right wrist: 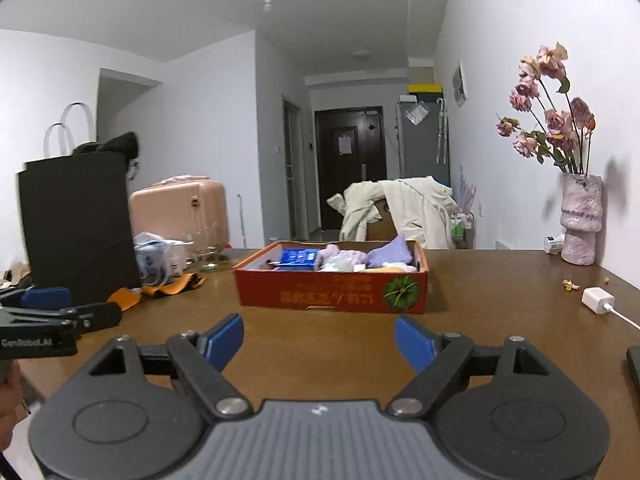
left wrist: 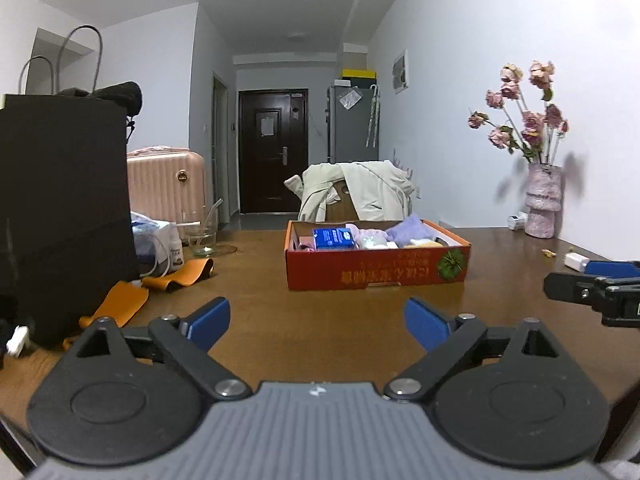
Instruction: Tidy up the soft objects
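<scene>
— What is your left wrist camera showing?

— I am holding my left gripper [left wrist: 317, 322] low and level over the near edge of the desk [left wrist: 320, 320], pointing straight down its length. Its blue fingers [left wrist: 210, 322] are standing wide apart, gripping nothing and touching nothing. Ahead, toward the middle of the desk, the red cardboard box [left wrist: 376, 268] is sitting with the soft objects [left wrist: 404, 232] inside it: a purple cloth, pale bundles and a blue packet [left wrist: 334, 238]. A black paper bag [left wrist: 60, 208] is standing at the left edge, with orange straps [left wrist: 176, 276] lying beside it. A vase of dried roses [left wrist: 542, 206] is standing at the far right corner. My right gripper [left wrist: 600, 280] is poking in from the right edge of the view; I cannot tell its opening from here.

— And the right wrist camera?

— I am holding my right gripper [right wrist: 319, 342] level over the near edge too, facing the red cardboard box [right wrist: 332, 292], well short of it. Its fingers [right wrist: 416, 344] are spread wide, holding nothing. A white charger [right wrist: 598, 300] is lying near the right edge. My left gripper [right wrist: 48, 312] is showing at the left.
</scene>
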Available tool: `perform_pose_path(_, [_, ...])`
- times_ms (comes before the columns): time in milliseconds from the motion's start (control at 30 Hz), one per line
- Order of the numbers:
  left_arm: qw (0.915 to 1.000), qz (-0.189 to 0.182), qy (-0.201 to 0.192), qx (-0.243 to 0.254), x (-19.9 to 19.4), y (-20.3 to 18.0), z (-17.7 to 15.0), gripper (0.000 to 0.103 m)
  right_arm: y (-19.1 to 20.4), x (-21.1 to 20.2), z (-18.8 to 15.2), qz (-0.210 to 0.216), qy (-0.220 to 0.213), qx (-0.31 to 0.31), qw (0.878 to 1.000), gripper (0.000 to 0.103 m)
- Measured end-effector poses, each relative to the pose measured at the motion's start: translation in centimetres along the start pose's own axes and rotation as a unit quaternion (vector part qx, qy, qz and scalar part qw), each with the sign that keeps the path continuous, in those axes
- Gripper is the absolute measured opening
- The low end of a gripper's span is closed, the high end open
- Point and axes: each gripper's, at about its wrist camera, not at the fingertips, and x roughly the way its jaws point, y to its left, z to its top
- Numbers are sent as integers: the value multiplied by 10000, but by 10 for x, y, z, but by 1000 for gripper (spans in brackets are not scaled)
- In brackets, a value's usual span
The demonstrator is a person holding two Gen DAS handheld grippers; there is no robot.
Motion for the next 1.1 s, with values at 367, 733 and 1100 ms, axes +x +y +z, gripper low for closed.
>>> perform_pose_path(367, [9999, 28, -81, 74, -39, -5, -21, 99, 36, -40, -29, 274, 2, -280, 9992, 88])
perform_pose_path(733, [10000, 29, -69, 25, -35, -2, -20, 99, 26, -34, -29, 178, 17, -97, 9998, 89])
perform_pose_path(1100, [10000, 38, -90, -9, -36, -1, -18, 99, 28, -33, -30, 193, -8, -106, 9998, 90])
